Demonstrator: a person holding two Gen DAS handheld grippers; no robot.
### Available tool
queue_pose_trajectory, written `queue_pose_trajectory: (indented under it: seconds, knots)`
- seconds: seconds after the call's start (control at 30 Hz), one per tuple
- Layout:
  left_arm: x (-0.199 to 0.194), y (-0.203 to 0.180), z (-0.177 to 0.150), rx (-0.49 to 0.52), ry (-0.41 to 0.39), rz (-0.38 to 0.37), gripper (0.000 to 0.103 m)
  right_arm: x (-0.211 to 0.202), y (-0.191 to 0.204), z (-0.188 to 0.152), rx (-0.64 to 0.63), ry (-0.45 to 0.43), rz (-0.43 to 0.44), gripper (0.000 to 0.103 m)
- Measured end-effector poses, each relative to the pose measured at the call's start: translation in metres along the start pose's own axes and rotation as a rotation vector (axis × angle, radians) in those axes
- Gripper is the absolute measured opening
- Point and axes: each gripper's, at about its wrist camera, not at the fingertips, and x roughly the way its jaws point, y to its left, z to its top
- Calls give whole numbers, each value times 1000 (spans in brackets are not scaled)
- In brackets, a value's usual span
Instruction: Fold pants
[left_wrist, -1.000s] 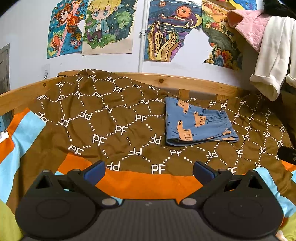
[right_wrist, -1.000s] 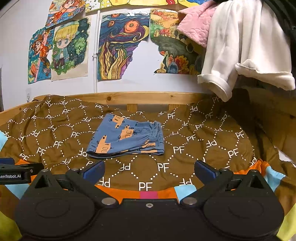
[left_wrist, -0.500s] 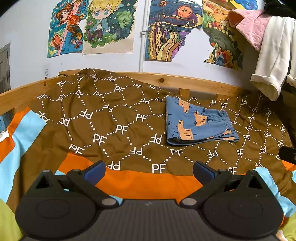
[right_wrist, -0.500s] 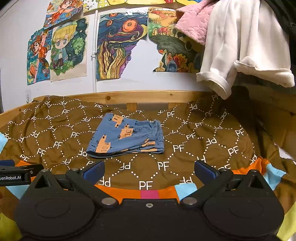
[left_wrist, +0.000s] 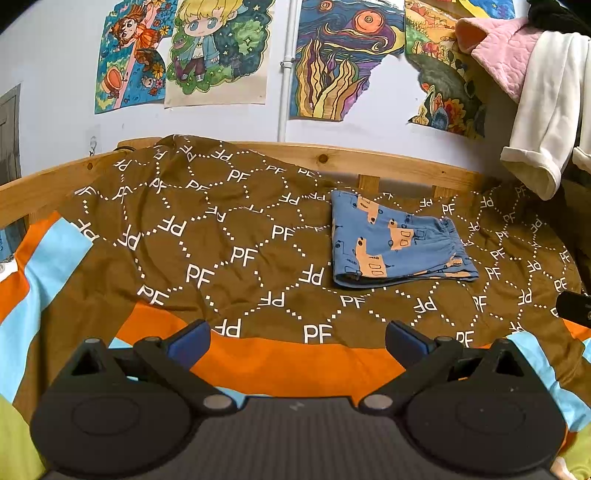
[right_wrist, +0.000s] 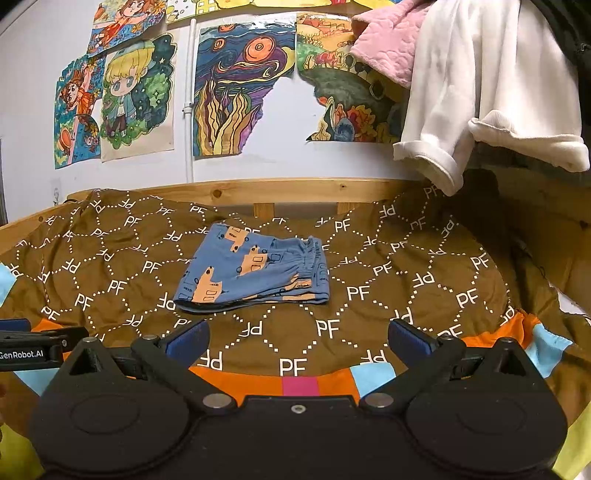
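Note:
The blue pants (left_wrist: 397, 245) with an orange print lie folded into a compact rectangle on the brown "PF" blanket (left_wrist: 221, 236), toward the far side of the bed; they also show in the right wrist view (right_wrist: 258, 273). My left gripper (left_wrist: 297, 338) is open and empty, held back near the blanket's orange band, well short of the pants. My right gripper (right_wrist: 297, 338) is open and empty too, directly in front of the pants but apart from them. The left gripper's side shows at the left edge of the right wrist view (right_wrist: 33, 349).
A wooden bed rail (right_wrist: 295, 188) runs along the back under a wall with drawings (right_wrist: 236, 92). White and pink clothes (right_wrist: 480, 81) hang at the upper right over the bed's corner. The blanket has orange and light-blue patches (left_wrist: 44, 258) at the near edge.
Both grippers have drifted only slightly; the view shifts a little. The pants have not moved and both grippers stay open.

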Motion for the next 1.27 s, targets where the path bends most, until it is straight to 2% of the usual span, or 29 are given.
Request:
queue_pose_trajectory:
  seconds: [0.5,0.63,1.27]
  knots:
    - [1,2,-2,-7,9,-5,103,0,0,0,0,2,0,102]
    - [3,-2,2,27,60,22,103,0,-1,0,0,2,1,102]
    - [0,-5,2,45,54,25,103,0,1,-5,4,5,1,102]
